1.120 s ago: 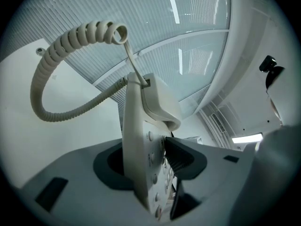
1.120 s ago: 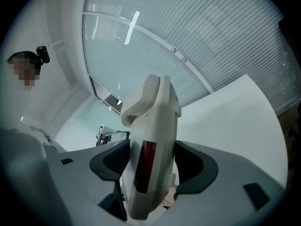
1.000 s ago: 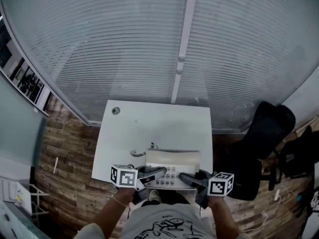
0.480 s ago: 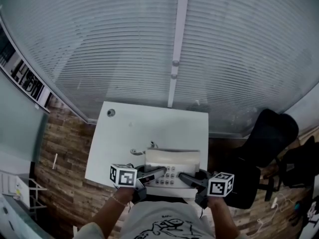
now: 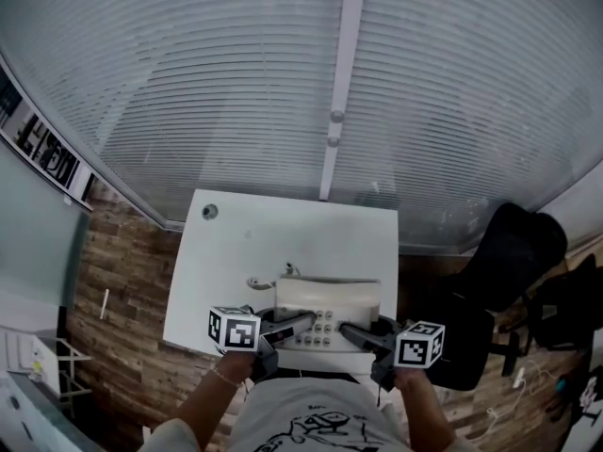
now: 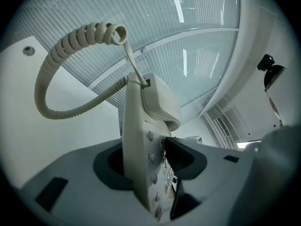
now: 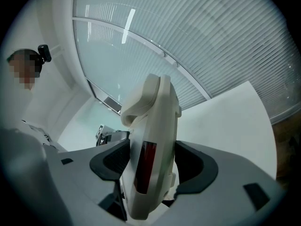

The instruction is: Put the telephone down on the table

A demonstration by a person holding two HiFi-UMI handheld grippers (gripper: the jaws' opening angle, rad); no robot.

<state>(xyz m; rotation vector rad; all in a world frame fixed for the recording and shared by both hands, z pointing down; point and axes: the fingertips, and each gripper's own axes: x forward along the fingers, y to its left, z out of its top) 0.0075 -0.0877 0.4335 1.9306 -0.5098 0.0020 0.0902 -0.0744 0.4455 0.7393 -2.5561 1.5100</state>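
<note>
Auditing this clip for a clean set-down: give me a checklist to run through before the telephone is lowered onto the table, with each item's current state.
1. The left gripper is clamped on the telephone: ok.
2. The right gripper is clamped on its other side: ok.
3. The handset sits on the base: ok.
4. The coiled cord is clear of both grips: ok, it loops off to the side.
5. There is bare table beyond the telephone: ok.
6. The base touches the table: cannot tell.
</note>
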